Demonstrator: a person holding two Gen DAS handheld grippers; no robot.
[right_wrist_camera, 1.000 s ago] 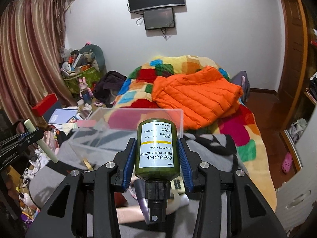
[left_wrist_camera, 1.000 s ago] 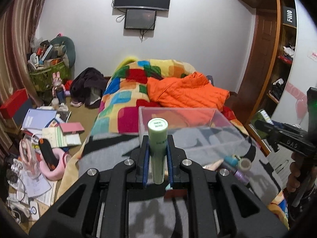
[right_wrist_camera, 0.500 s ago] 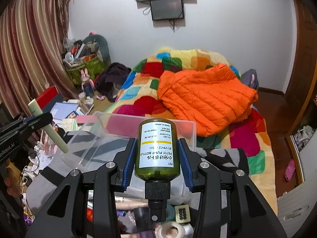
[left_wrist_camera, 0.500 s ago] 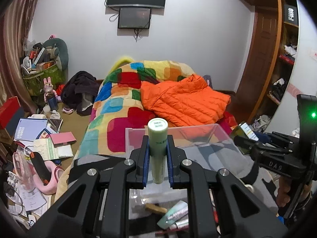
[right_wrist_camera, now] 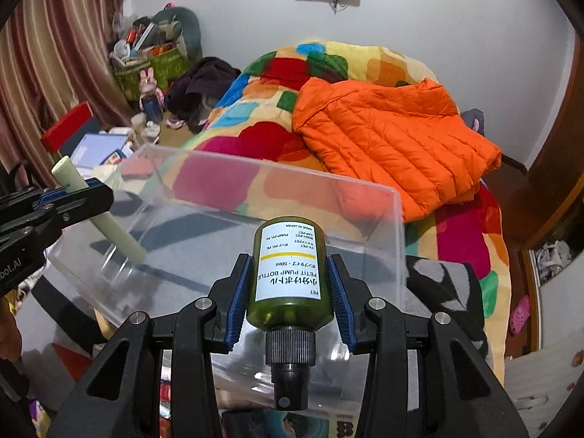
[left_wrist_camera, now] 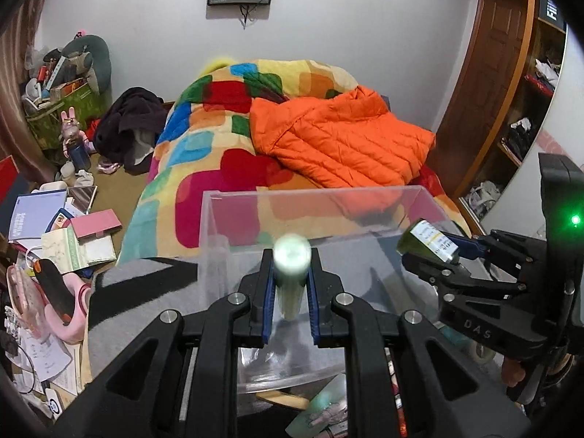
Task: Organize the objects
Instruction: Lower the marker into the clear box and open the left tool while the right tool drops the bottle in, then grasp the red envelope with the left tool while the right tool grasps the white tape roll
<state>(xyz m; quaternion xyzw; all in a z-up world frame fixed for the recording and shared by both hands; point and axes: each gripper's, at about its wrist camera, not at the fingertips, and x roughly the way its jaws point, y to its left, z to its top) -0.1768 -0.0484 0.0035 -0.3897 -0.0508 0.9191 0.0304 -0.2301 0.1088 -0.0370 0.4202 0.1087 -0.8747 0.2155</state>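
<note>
My left gripper (left_wrist_camera: pixel 290 284) is shut on a pale green tube (left_wrist_camera: pixel 292 255), held over the near left part of a clear plastic box (left_wrist_camera: pixel 310 197). My right gripper (right_wrist_camera: pixel 290 292) is shut on a dark green pump bottle (right_wrist_camera: pixel 288 273) with a white label, its pump end toward me, over the box's near right side (right_wrist_camera: pixel 365 189). The right gripper with the bottle (left_wrist_camera: pixel 430 241) shows at the right in the left wrist view. The left gripper with the tube (right_wrist_camera: pixel 98 211) shows at the left in the right wrist view, the tube's lower end inside the box.
The box sits on a grey and black blanket (left_wrist_camera: pixel 146 284) at the foot of a bed with a patchwork quilt (left_wrist_camera: pixel 219 138) and an orange jacket (left_wrist_camera: pixel 339 138). Small cosmetics (left_wrist_camera: pixel 321 412) lie in front of the box. Books and clutter (left_wrist_camera: pixel 54 226) cover the floor at left.
Both grippers have moved forward and tilted down over the clear box. The box now fills the lower middle of both views and the tube's end reaches inside it.
</note>
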